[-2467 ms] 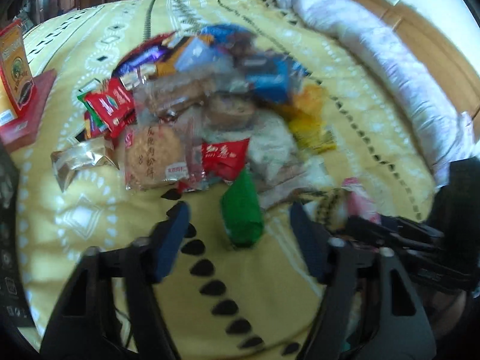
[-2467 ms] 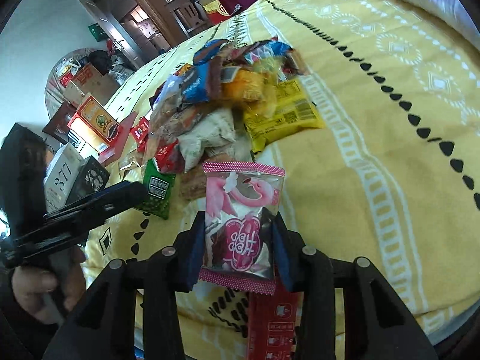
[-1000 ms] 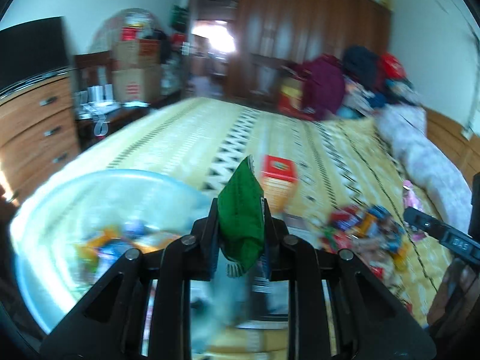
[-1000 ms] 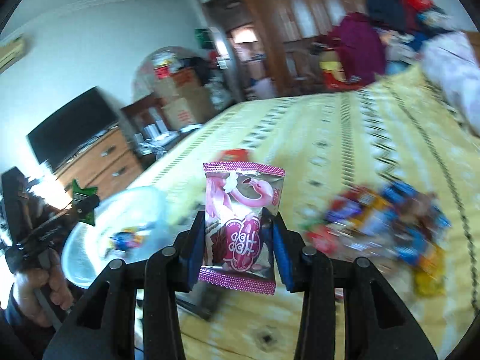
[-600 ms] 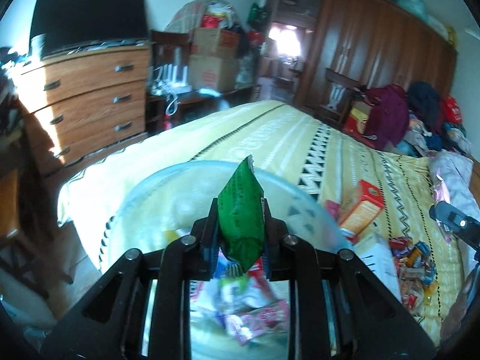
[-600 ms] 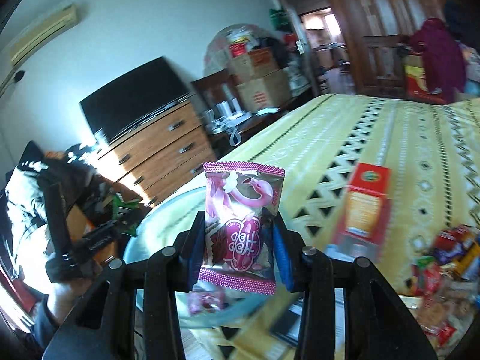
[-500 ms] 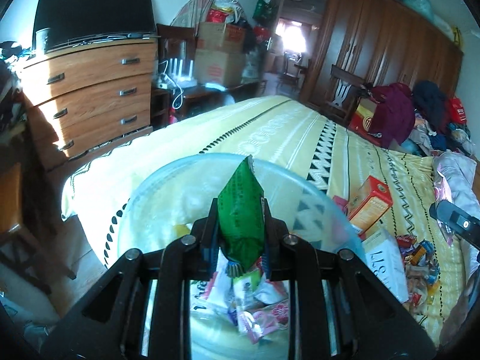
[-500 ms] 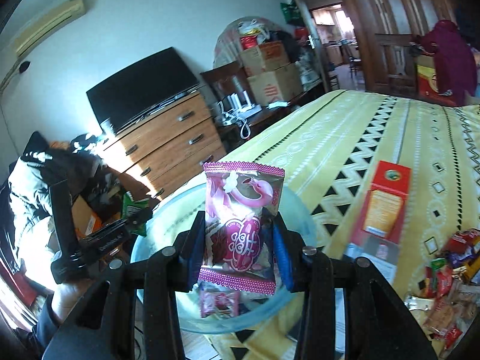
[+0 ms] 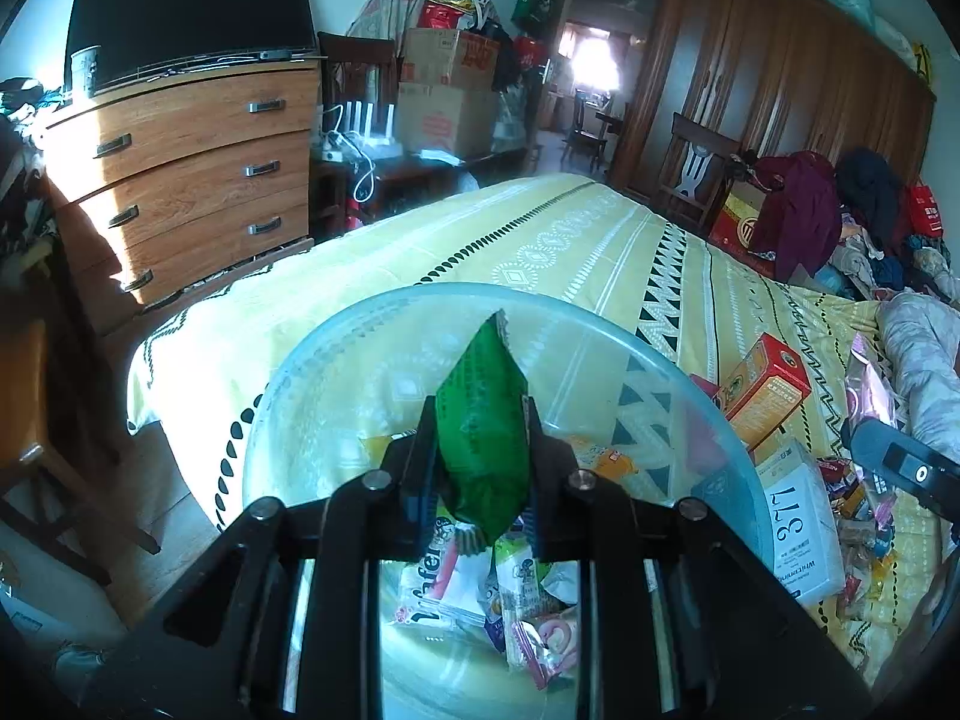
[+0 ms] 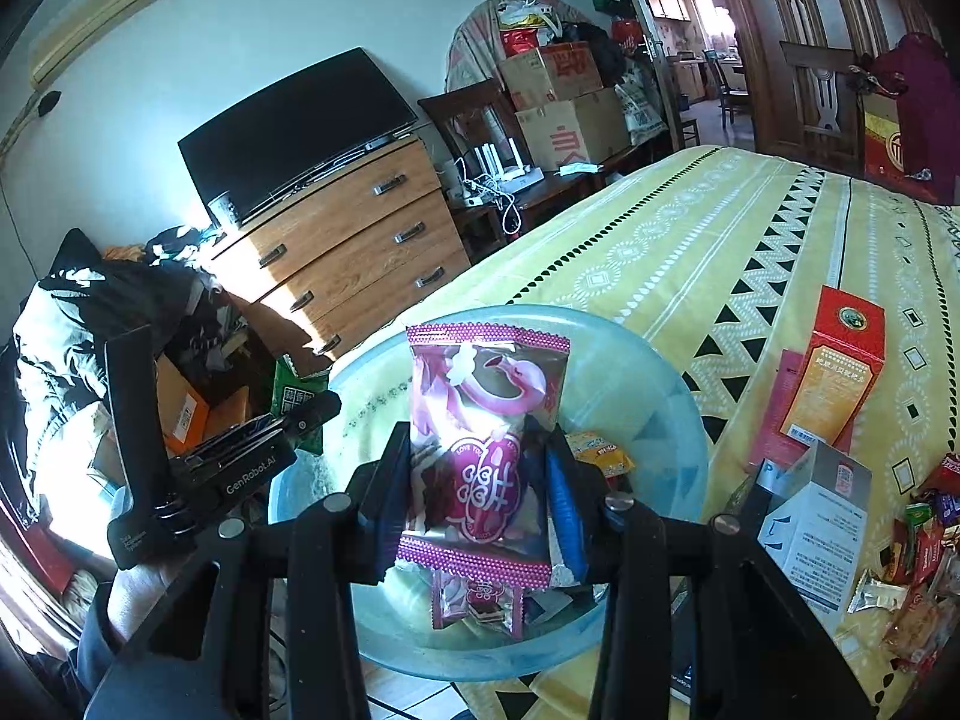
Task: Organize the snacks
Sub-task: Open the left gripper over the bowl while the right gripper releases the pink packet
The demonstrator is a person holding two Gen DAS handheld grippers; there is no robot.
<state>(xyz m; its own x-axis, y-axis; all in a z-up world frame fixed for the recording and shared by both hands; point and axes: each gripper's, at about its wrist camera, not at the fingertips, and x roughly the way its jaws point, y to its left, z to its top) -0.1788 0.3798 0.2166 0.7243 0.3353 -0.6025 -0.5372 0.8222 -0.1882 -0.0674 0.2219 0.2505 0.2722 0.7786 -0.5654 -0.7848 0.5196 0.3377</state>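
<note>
My left gripper [image 9: 477, 450] is shut on a green snack packet [image 9: 483, 414] and holds it over a clear blue plastic bowl [image 9: 312, 360] at the corner of the bed. My right gripper [image 10: 480, 474] is shut on a pink flamingo snack packet [image 10: 486, 426], also above the bowl [image 10: 672, 396]. Several snack packets [image 9: 540, 624] lie in the bowl. The left gripper [image 10: 300, 414] with its green packet shows at the left of the right wrist view. The snack pile [image 10: 924, 546] lies on the bed at the right.
A red-orange box [image 10: 837, 372] and a white box [image 10: 810, 516] stand on the yellow bedspread [image 10: 690, 252] right of the bowl. A wooden dresser [image 9: 180, 174] with a TV stands beyond the bed's corner. Cardboard boxes [image 10: 564, 96] and chairs are at the back.
Both grippers have swung from the snack pile to the bowl with their packets. In the last half second they moved slightly closer over the bowl.
</note>
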